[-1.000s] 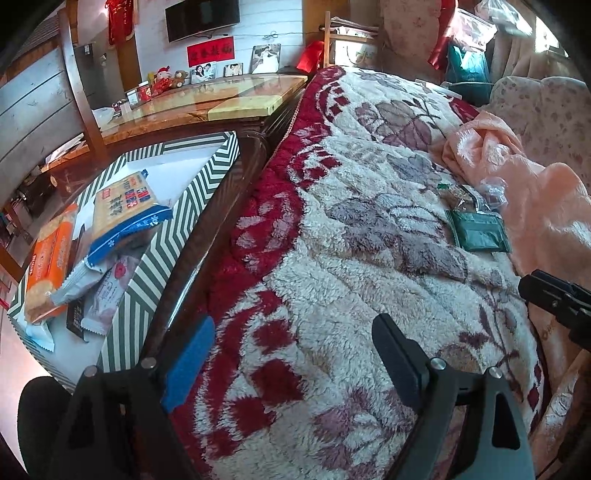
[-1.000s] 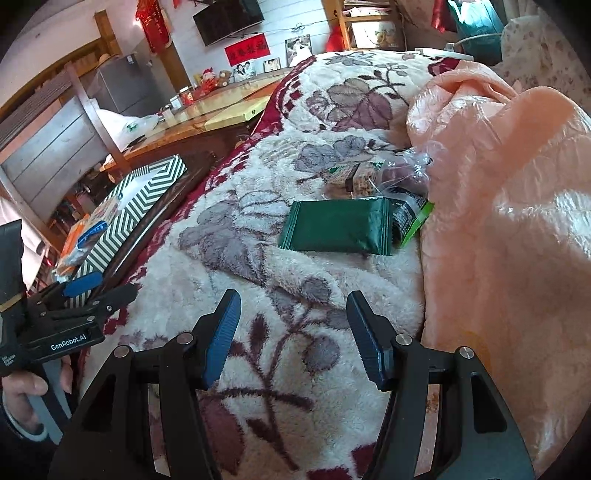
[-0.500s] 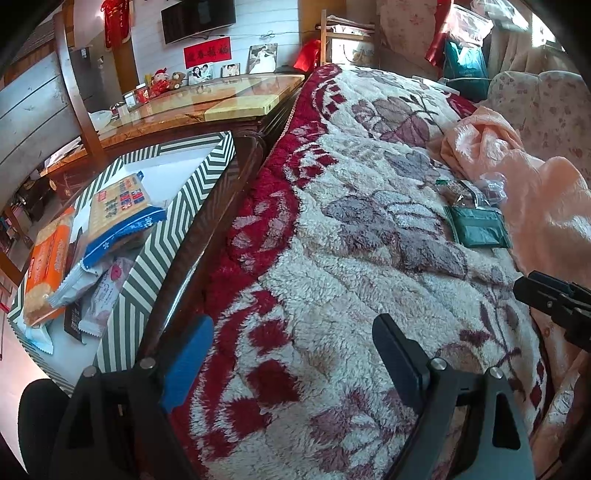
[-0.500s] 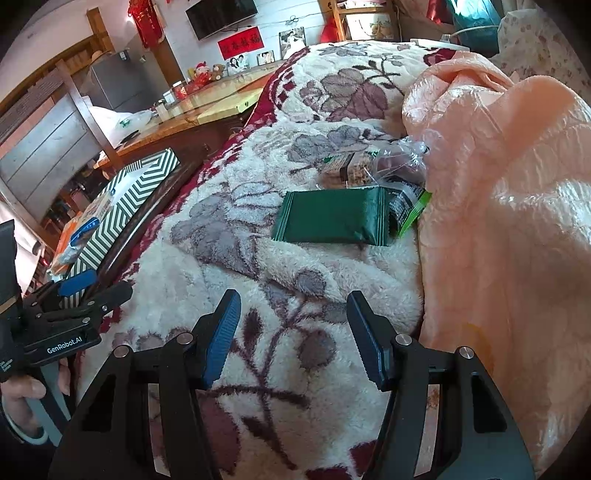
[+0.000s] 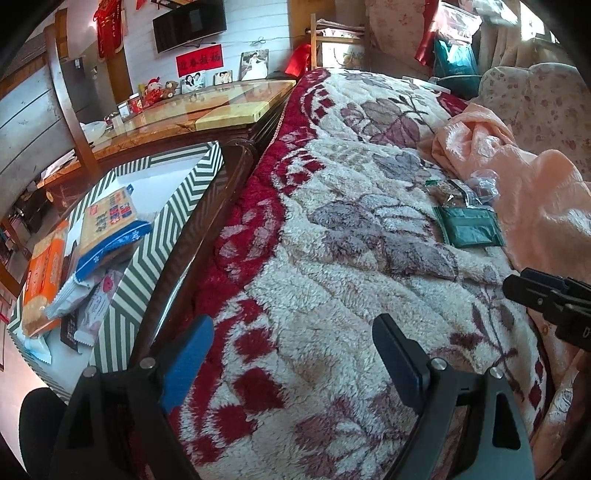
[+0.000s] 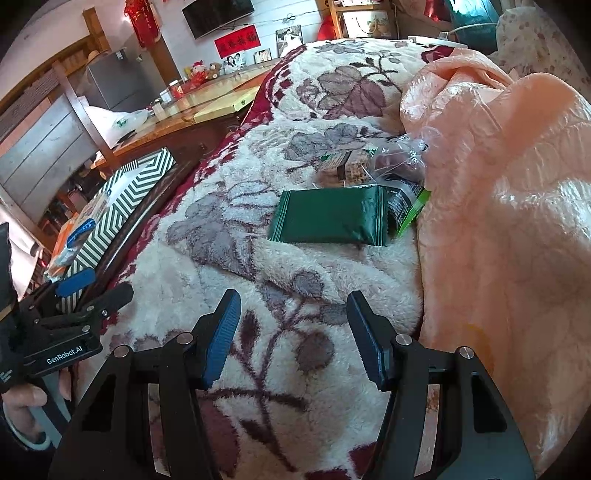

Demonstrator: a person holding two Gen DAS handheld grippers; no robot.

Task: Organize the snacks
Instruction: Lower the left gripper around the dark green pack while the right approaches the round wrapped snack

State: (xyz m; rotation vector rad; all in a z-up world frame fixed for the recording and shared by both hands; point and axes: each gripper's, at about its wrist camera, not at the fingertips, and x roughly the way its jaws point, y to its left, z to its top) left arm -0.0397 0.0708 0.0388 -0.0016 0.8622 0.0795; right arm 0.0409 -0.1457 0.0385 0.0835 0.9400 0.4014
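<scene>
Snacks, loose lot on the bed: one dark green foil packet (image 6: 330,216), lying flat on the floral fleece blanket (image 6: 229,221), ahead of the right gripper (image 6: 293,338) and apart from it. Touching its far right end, one dark packet with a bright green edge (image 6: 406,208); behind that, one clear crumpled bag (image 6: 402,160) and one brownish printed packet (image 6: 345,166). Loose count: four, bunched together against the fold of the peach quilt (image 6: 498,206), which rises just beside them on the right

Snacks, boxed lot: green-and-white striped box (image 5: 147,266), beside the bed past its dark wooden edge rail (image 5: 207,221). Inside: one orange packet (image 5: 42,273), one yellow packet with a blue end (image 5: 109,221), several pale wrappers underneath, number not clear

Right gripper: jaws partly apart, nothing between them, over bare blanket

Left gripper (image 5: 291,354): jaws wide apart, nothing held, above the blanket's red border near the rail; a hand (image 6: 22,402) holds its handle in the right wrist view

Surroundings: wooden table with glass top (image 5: 207,107), wall television (image 5: 188,24), framed photographs, one chair back
</scene>
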